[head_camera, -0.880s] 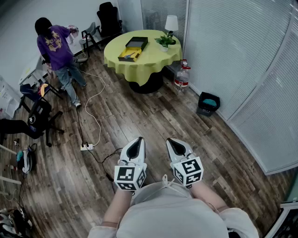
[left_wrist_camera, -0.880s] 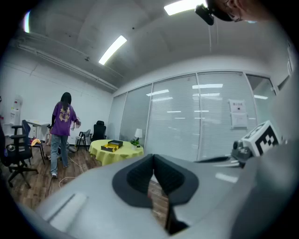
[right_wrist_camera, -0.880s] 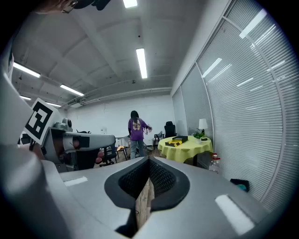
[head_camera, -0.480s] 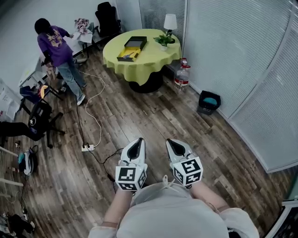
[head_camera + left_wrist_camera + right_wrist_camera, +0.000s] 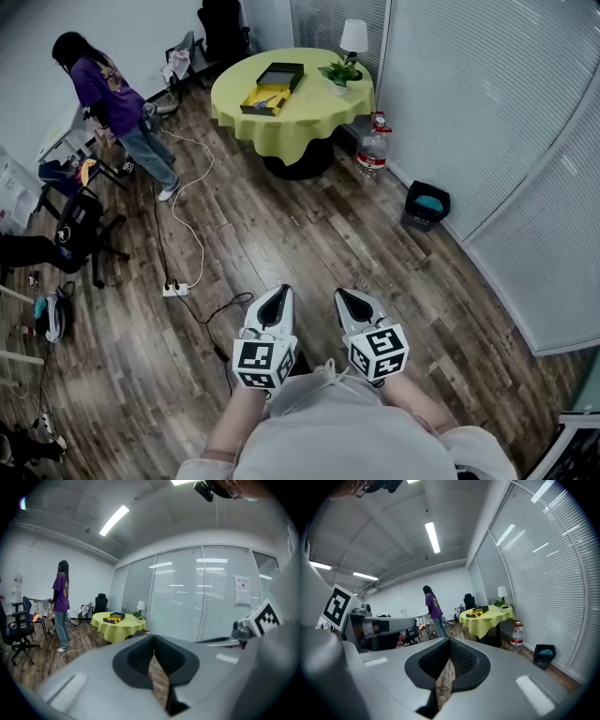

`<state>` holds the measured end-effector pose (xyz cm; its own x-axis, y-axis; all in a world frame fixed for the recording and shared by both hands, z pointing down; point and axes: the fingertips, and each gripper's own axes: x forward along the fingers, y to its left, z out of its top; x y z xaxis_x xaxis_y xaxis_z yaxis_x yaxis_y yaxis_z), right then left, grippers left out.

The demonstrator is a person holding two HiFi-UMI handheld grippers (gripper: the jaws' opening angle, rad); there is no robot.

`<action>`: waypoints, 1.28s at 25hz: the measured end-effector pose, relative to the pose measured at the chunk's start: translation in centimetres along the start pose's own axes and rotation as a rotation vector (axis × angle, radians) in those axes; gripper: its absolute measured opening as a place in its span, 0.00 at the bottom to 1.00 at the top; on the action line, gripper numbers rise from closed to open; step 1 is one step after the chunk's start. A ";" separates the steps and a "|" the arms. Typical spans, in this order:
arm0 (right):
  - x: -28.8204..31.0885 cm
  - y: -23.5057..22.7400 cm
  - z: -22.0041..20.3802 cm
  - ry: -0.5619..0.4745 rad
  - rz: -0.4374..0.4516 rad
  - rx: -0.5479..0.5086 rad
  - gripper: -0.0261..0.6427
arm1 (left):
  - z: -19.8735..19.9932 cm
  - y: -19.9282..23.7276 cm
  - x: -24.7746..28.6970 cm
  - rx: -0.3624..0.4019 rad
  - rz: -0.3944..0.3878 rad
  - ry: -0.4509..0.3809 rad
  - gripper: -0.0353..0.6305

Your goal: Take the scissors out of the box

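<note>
Open floor (image 5: 309,234) runs from me to the table (image 5: 291,122) at twelve o'clock, a cable (image 5: 200,250) trailing at ten. The box (image 5: 265,97) lies left of the table's centre; I can't make out the scissors. I hold the left gripper (image 5: 279,292) and right gripper (image 5: 343,296) closed, empty.

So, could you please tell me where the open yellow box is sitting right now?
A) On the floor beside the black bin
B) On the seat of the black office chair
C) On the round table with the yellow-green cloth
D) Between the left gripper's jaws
C: the head view shows the yellow box lying open on the cloth-covered round table at the far side of the room, next to a black tray.
</note>
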<state>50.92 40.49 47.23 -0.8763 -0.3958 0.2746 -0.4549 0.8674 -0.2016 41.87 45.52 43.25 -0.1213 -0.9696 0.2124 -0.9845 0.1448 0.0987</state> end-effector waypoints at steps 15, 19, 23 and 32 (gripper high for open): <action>18.4 -2.3 5.0 0.055 -0.053 0.022 0.04 | 4.0 15.9 12.2 -0.040 -0.006 0.003 0.06; 26.1 -1.8 8.6 0.052 -0.068 0.002 0.04 | 6.8 23.5 16.1 -0.062 0.002 -0.013 0.06; 33.4 -0.6 11.6 0.049 -0.069 -0.024 0.04 | 9.2 30.6 19.4 -0.068 0.005 -0.037 0.06; 43.8 -0.3 13.8 0.092 -0.071 -0.027 0.04 | 10.1 40.7 24.9 -0.103 0.030 -0.013 0.06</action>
<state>10.45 18.73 46.32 -0.8230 -0.4287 0.3727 -0.5101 0.8464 -0.1530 -2.52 25.30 42.78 -0.1531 -0.9669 0.2041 -0.9622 0.1929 0.1924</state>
